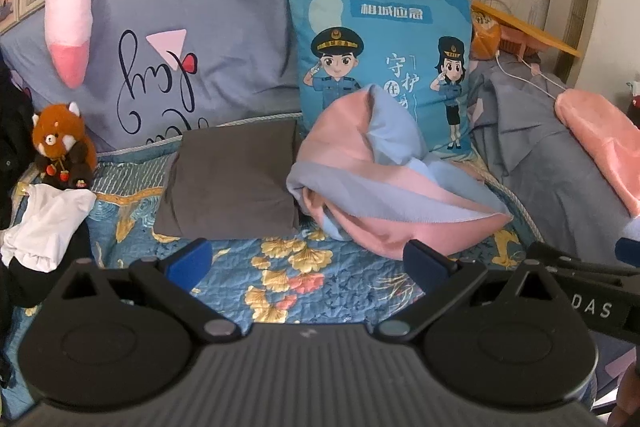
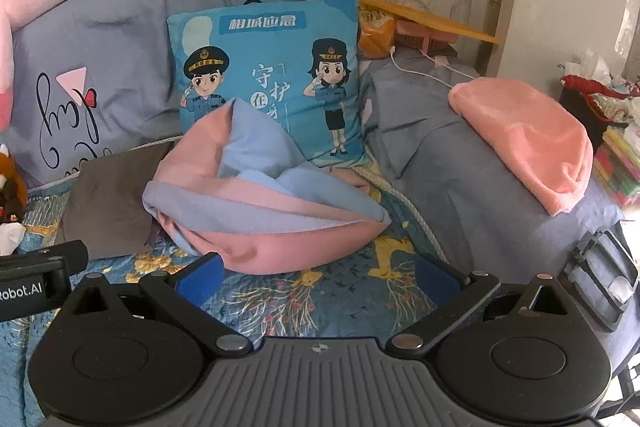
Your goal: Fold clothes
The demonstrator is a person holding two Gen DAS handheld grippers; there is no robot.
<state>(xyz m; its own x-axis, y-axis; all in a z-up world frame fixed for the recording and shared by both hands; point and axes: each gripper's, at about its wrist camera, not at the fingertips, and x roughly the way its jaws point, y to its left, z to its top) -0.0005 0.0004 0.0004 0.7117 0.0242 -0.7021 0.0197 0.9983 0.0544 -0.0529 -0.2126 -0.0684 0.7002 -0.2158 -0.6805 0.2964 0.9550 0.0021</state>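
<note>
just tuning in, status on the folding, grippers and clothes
Left hand-held gripper open, right hand-held gripper open, both empty. Pink and blue garment crumpled on quilt; grey piece folded beside it. Nothing blocking.

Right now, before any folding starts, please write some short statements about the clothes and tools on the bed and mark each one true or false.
1. The pink and blue garment lies crumpled on the quilt. True.
2. The grey cloth is already folded flat. True.
3. The left tool grips the pink and blue garment. False: it is open and holds nothing.
4. The right tool is shut. False: it is open above the quilt.
5. The toy animal lies on top of the grey cloth. False: it stands to the left of it.
</note>
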